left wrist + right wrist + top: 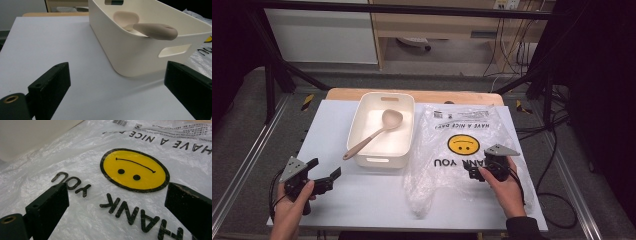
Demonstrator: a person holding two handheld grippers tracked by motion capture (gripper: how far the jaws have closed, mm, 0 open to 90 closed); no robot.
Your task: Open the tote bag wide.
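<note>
A cream plastic bin (384, 129) stands on the white table sheet, with a beige silicone spoon (373, 134) inside it, handle resting over the near rim. In the left gripper view the bin (140, 50) and the spoon's handle (155, 30) lie just ahead to the right. My left gripper (323, 173) stands open near the table's front left, nothing between its jaws. A clear plastic bag (457, 150) with a yellow smiley face (135, 170) lies flat right of the bin. My right gripper (473, 173) hovers open over the bag's printed lettering.
A wooden board edge (412, 95) shows behind the bin. Metal frame rails (242, 165) run along both sides of the table. Cables (557, 150) trail on the floor to the right.
</note>
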